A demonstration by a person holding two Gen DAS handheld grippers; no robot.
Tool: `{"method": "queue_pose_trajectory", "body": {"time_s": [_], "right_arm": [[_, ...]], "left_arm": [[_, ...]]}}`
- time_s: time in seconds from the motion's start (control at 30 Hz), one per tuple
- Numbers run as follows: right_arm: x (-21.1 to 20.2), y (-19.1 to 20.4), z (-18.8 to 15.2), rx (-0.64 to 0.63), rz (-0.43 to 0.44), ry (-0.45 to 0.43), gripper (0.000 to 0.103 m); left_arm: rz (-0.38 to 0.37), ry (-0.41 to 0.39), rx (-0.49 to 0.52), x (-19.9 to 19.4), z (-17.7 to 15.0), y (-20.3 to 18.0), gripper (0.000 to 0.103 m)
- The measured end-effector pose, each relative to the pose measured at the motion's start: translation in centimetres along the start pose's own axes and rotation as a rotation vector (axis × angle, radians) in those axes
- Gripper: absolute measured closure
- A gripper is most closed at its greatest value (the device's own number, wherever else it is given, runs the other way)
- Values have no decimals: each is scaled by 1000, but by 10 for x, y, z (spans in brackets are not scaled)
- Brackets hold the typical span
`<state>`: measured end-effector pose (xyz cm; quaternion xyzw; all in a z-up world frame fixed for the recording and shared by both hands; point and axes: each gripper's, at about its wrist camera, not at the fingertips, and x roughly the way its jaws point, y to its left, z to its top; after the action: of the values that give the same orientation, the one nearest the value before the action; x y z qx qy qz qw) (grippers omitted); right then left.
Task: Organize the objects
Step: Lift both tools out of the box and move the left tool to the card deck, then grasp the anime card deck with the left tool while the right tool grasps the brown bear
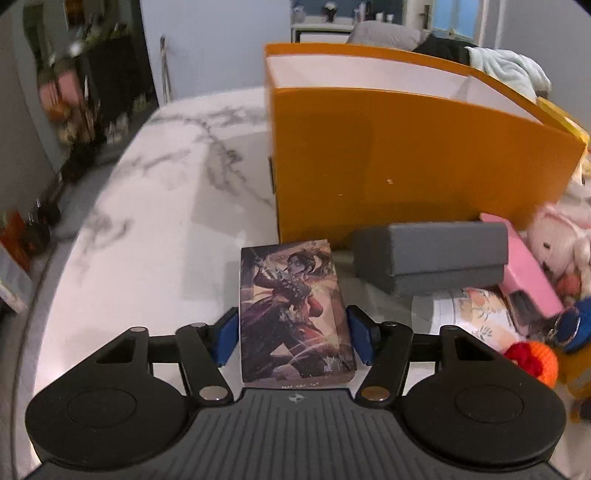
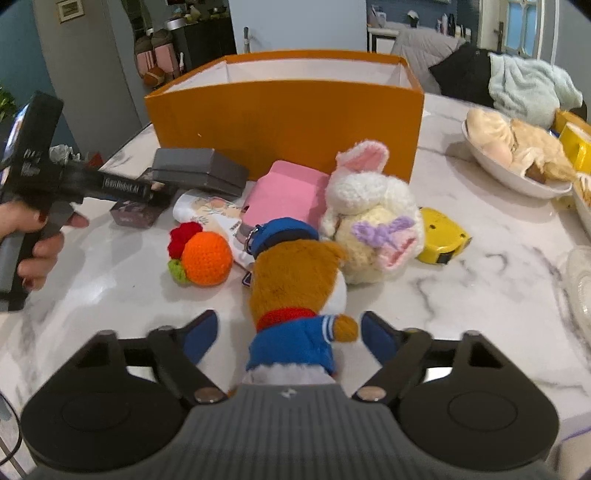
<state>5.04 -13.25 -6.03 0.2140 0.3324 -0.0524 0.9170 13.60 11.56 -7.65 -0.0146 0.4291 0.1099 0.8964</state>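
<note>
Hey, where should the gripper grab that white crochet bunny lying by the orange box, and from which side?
Probably across the white bunny's round body, just below the head, coming down from above. It lies on its side among a pink box, a yellow tape measure and the brown plush, so only the top is free, and its ears look floppy.

A: Bkgd stuff, not the job's?

B: White marble table [image 2: 480, 295] w/ grey veins, under everything. Right side of it: white bowl [image 2: 491, 166] w/ sth beige & fluffy [image 2: 517, 140] inside. Yellow box [image 2: 576, 144] just right of that. Glass dish [image 2: 580, 284] at right edge, nearer.

A: Past the table?

B: Far right: pale green towel [image 2: 524, 88] beside a black garment [image 2: 461, 77], grey sofa [image 2: 417, 48] behind. Door w/ blue panes [image 2: 521, 22] further back. Far left: framed pic [image 2: 70, 9] on wall, pink bags [image 2: 155, 59] by a dark cabinet [image 2: 207, 40], brown ball [image 2: 153, 77] just below the bags.
</note>
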Motion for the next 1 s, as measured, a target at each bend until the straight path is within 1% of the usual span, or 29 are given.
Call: {"method": "queue_pose_trajectory", "body": {"time_s": [0.03, 0.07, 0.1, 0.17, 0.3, 0.53, 0.63, 0.73, 0.83, 0.93, 1.0], "right_arm": [[4, 0, 1, 7, -9, -1, 36], [7, 0, 1, 10, -20, 0, 42], [10, 0, 1, 8, -25, 3, 46], [11, -2, 1, 17, -5, -2, 47], [4, -1, -5, 5, -10, -14, 50], [-14, -1, -26, -16, -32, -14, 50], [-18, -6, -33, 8, -31, -13, 50], [-21, -9, -35, 35, -28, -13, 50], [-17, -9, -35, 48, -32, -17, 46], [-12, -8, -32, 58, -39, -14, 44], [-9, -7, -31, 63, -37, -15, 41]], "left_arm": [[-9, 1, -21, 0, -1, 2, 33], [-11, 2, -26, -1, -1, 3, 34], [-10, 1, -20, -2, -2, 3, 34], [-15, 0, -20, -5, -6, 3, 34], [-18, 9, -17, -16, -18, -1, 35], [-5, 56, -21, -41, -42, -15, 35], [2, 64, -24, -54, -57, -26, 35], [5, 66, -28, -66, -70, -36, 34], [12, 52, -32, -73, -80, -42, 34], [14, 38, -38, -76, -84, -42, 34], [14, 35, -39, -78, -87, -43, 34]]}}
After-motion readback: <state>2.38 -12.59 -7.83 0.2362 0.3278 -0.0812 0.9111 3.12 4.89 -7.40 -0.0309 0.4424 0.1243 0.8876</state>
